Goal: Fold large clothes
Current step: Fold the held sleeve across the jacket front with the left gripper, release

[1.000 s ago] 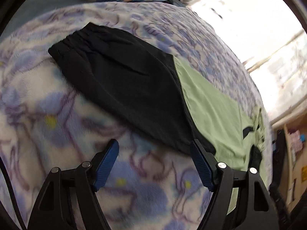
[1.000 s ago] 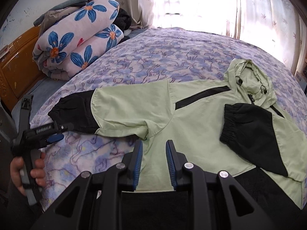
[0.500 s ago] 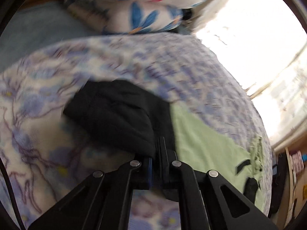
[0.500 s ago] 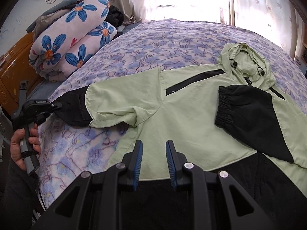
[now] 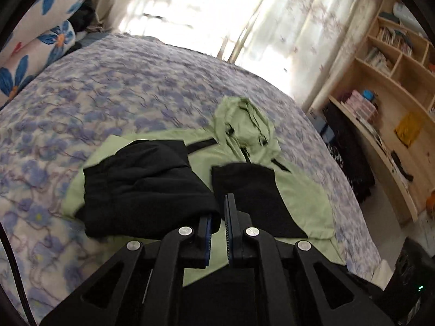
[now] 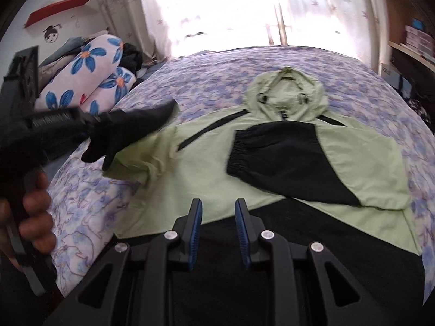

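Floral bedspread [image 6: 272, 62] supports the green-and-black jacket [image 6: 190, 179], hood toward the window. Left gripper [image 5: 218, 217] is clamped on the black sleeve cuff [image 5: 141, 187], lifted over the jacket body. Right gripper [image 6: 218, 217] hovers above the hem, fingers parted, holding nothing.

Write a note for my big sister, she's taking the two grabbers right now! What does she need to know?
Left gripper: shut on the black sleeve cuff, lifted over the jacket; its jaws closed just now.
Right gripper: jaws part open, nothing between them, above the jacket's black hem.
The green jacket lies flat on the floral bed cover, hood toward the window.
Done: the other sleeve is already folded across the chest.
Left: lay the held sleeve across too, then fold the body up.
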A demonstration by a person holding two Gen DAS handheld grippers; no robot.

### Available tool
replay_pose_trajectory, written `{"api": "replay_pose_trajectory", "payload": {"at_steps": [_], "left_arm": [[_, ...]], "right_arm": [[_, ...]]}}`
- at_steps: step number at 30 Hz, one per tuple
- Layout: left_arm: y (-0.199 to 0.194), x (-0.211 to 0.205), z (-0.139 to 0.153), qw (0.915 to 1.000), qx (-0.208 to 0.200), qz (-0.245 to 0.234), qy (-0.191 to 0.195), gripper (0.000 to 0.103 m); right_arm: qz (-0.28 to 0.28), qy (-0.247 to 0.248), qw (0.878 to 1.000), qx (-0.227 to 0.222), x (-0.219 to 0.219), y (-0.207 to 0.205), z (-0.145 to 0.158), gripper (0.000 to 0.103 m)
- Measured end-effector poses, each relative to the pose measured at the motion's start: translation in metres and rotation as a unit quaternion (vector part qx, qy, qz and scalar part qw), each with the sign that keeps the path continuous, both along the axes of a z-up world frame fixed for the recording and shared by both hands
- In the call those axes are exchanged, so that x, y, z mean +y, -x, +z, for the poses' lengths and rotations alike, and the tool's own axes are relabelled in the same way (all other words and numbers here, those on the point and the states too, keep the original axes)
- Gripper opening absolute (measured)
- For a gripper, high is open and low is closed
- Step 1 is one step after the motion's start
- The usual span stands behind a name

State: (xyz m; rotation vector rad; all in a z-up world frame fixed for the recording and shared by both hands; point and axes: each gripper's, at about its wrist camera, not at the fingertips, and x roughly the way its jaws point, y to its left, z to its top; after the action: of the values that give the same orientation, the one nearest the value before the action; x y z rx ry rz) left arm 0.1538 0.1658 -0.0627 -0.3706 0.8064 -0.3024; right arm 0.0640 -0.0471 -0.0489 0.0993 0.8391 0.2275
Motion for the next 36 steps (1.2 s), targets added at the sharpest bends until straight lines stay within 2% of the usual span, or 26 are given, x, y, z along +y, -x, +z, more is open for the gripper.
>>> {"api": "replay_pose_trajectory", "payload": {"at_steps": [1, 4, 7, 9, 10, 15, 20, 24, 27, 33, 36], "left_arm": [[-0.002, -0.020, -0.014, 0.9997, 0.017, -0.016, -0.008, 0.008], [0.004, -0.064, -0.044, 0.9965, 0.055, -0.051, -0.035, 0.023], [0.015, -0.090, -0.059, 0.9927, 0.076, -0.071, -0.062, 0.038], [0.023, -0.092, -0.060, 0.9919, 0.080, -0.080, -0.059, 0.064], [0.026, -0.090, -0.058, 0.9922, 0.078, -0.079, -0.055, 0.067], [0.052, -0.072, -0.040, 0.9941, 0.069, -0.069, -0.048, 0.069], [0.088, -0.022, -0.026, 0.9974, 0.058, -0.018, -0.040, 0.073], [0.117, 0.020, -0.029, 0.9958, 0.065, 0.036, -0.054, 0.074], [0.132, 0.044, -0.037, 0.9928, 0.080, 0.065, -0.061, 0.074], [0.146, 0.077, -0.052, 0.9887, 0.093, 0.103, -0.056, 0.074], [0.145, 0.085, -0.057, 0.9883, 0.094, 0.110, -0.046, 0.074]], "right_arm": [[-0.009, 0.000, 1.000, 0.001, -0.009, 0.003, -0.001, 0.025], [-0.029, 0.004, 1.000, 0.002, -0.033, 0.011, -0.004, 0.025], [-0.038, 0.003, 0.999, 0.005, -0.049, 0.017, -0.007, 0.025], [-0.041, 0.001, 0.999, 0.005, -0.056, 0.020, -0.008, 0.025], [-0.040, -0.002, 0.999, 0.004, -0.058, 0.020, -0.008, 0.025], [-0.021, -0.009, 1.000, -0.005, -0.057, 0.023, -0.005, 0.025], [0.039, -0.010, 0.999, -0.014, -0.030, 0.020, -0.001, 0.025], [0.085, 0.004, 0.996, -0.023, 0.002, 0.014, 0.001, 0.037], [0.125, 0.026, 0.991, -0.027, 0.029, 0.008, -0.002, 0.038], [0.212, 0.084, 0.974, -0.004, 0.089, -0.004, -0.035, 0.038], [0.229, 0.115, 0.966, 0.010, 0.109, -0.013, -0.056, 0.038]]}}
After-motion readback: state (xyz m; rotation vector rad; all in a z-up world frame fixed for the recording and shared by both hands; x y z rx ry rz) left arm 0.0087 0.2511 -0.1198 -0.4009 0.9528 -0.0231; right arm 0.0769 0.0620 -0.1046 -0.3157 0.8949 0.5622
